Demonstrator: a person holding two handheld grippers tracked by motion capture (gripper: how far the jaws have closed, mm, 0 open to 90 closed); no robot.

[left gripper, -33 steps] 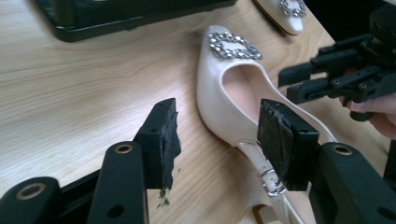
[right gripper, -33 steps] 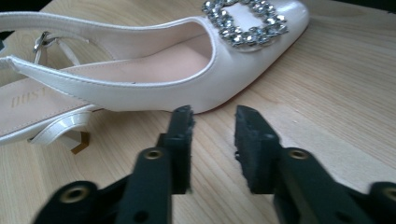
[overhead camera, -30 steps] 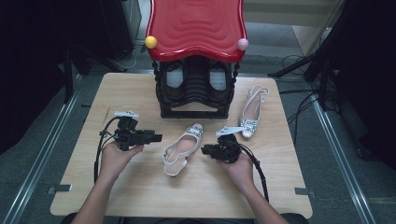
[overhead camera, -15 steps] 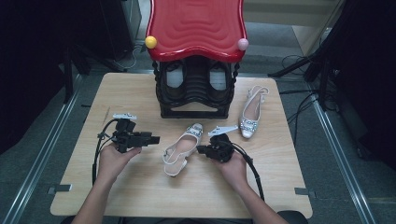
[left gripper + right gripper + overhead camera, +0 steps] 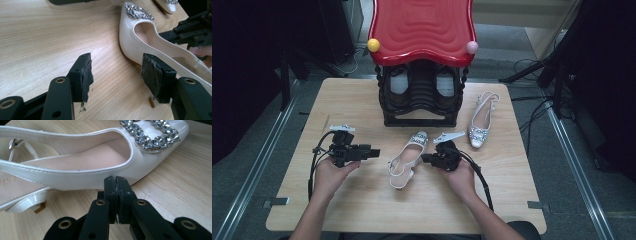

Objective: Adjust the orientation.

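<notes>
High view. We see the desk (image 5: 362, 210) with a red-topped black shoe rack (image 5: 421, 95) at its far edge, a dark shoe in each of its two openings. A white slingback shoe (image 5: 408, 157) with a jewelled buckle lies mid-desk, toe toward the rack, heel strap toward us. Its mate, the second white shoe (image 5: 482, 119), lies well apart at the right of the rack. The left claw (image 5: 374, 153) points across the desk at the near shoe's left side, just beside it, not touching. The right claw (image 5: 424, 159) meets the same shoe's right side from the opposite direction. A hand grips each tool from below.

Left gripper view. We note the left claw (image 5: 116, 75) standing wide; its jaws have just been opening, with bare desk wood (image 5: 37, 37) between the pads and nothing gripped. The right-hand pad sits just in front of the white slingback shoe's (image 5: 132, 47) side wall. The buckle faces away. The other tool shows beyond the shoe at upper right.

Right gripper view. The right claw (image 5: 115, 180) is pressed narrow, its pads together; its jaws have just been closing. The tips sit against the outer side of the white slingback shoe (image 5: 75, 178), below the rim, near the toe. We see no leather between the pads. The buckle strap lies at the left.
</notes>
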